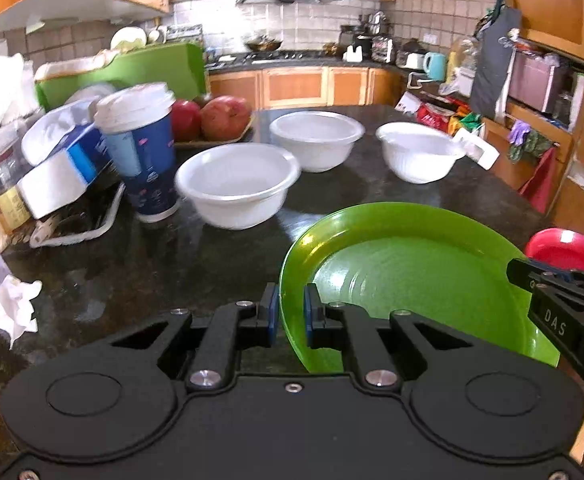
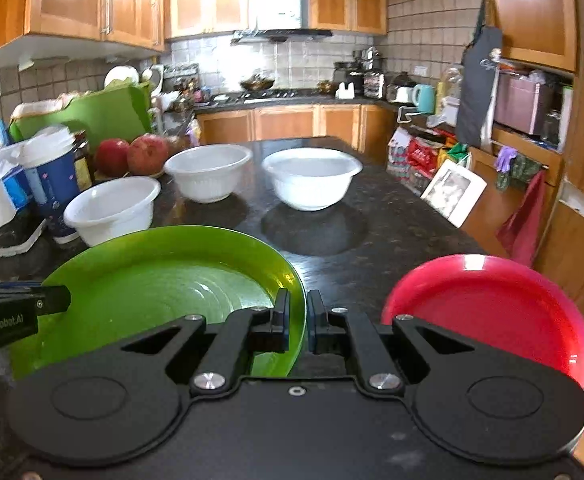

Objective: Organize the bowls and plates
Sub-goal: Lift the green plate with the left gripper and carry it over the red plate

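Note:
A green plate (image 1: pixel 412 280) lies near the front of the dark counter. My left gripper (image 1: pixel 292 316) is shut on its left rim. My right gripper (image 2: pixel 300 320) is shut on its right rim; the plate also shows in the right wrist view (image 2: pixel 163 280). A red plate (image 2: pixel 492 308) lies right of the green one, and its edge shows in the left wrist view (image 1: pixel 568 248). Three white bowls stand farther back: a near left one (image 1: pixel 235 184), a middle one (image 1: pixel 316 138) and a right one (image 1: pixel 420 150).
A blue paper cup (image 1: pixel 139 148) with a white lid stands left of the near bowl. Red apples (image 1: pixel 215 116) lie on a tray behind it. Boxes, bags and a green cutting board (image 1: pixel 131 72) crowd the counter's left side. The counter's right edge drops off beside the red plate.

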